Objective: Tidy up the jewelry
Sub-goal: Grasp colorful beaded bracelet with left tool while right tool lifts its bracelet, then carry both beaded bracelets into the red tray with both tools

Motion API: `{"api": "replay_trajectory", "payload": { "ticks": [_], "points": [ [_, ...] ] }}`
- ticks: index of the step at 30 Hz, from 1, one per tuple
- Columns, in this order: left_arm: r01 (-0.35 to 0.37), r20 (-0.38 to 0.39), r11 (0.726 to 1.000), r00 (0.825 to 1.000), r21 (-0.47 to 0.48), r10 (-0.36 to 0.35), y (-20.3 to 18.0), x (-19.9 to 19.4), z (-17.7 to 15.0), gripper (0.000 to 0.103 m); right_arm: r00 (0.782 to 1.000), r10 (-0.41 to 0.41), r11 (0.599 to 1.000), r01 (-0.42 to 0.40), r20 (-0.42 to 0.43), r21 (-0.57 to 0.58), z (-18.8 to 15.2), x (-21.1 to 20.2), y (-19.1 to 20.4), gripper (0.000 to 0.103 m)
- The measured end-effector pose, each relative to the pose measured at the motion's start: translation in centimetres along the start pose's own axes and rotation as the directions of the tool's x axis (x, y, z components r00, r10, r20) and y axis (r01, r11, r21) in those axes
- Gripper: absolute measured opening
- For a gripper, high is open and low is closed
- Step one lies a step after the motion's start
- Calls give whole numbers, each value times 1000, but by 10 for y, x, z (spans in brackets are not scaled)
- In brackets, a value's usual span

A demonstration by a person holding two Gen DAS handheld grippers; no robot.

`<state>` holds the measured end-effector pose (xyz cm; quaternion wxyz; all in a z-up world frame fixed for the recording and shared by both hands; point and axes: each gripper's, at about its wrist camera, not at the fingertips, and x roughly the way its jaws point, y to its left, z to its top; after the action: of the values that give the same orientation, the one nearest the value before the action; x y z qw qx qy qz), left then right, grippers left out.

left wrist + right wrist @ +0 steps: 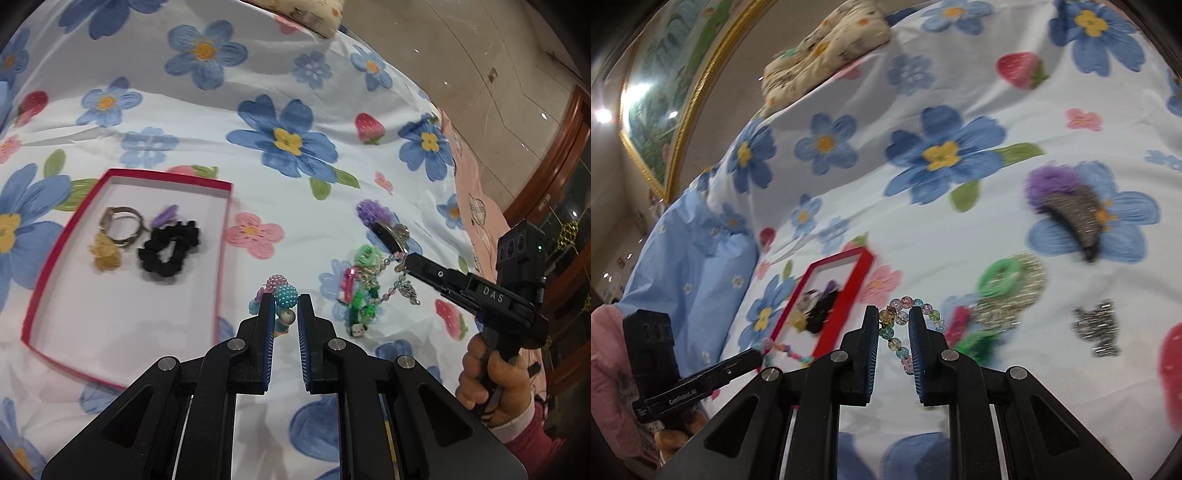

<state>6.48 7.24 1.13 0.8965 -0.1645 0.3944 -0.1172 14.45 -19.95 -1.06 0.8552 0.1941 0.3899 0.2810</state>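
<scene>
Currently both grippers are loaded over the floral bed sheet (332,92): left gripper (288,306) has its fingers closed on a pastel bead string (285,295), right gripper (894,321) has its fingers clamped on a glass-bead bracelet (899,325). Red box (221,240) sits left on the bed, holding a ring (120,225), yellow charm (105,253), purple piece (166,216) and black scrunchie (170,249). Loose pile (364,288) stays right of the box, well apart, with a purple pompom clip (1067,206) beyond it.
</scene>
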Motion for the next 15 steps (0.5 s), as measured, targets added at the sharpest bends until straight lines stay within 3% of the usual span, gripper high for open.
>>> {"api": "replay_trajectory", "payload": {
  "ticks": [15],
  "points": [
    [-116,56,987,991,-110,123,79,-39,-1,11,985,125,985,-137,-118,-108,-14,61,83,16]
  ]
}}
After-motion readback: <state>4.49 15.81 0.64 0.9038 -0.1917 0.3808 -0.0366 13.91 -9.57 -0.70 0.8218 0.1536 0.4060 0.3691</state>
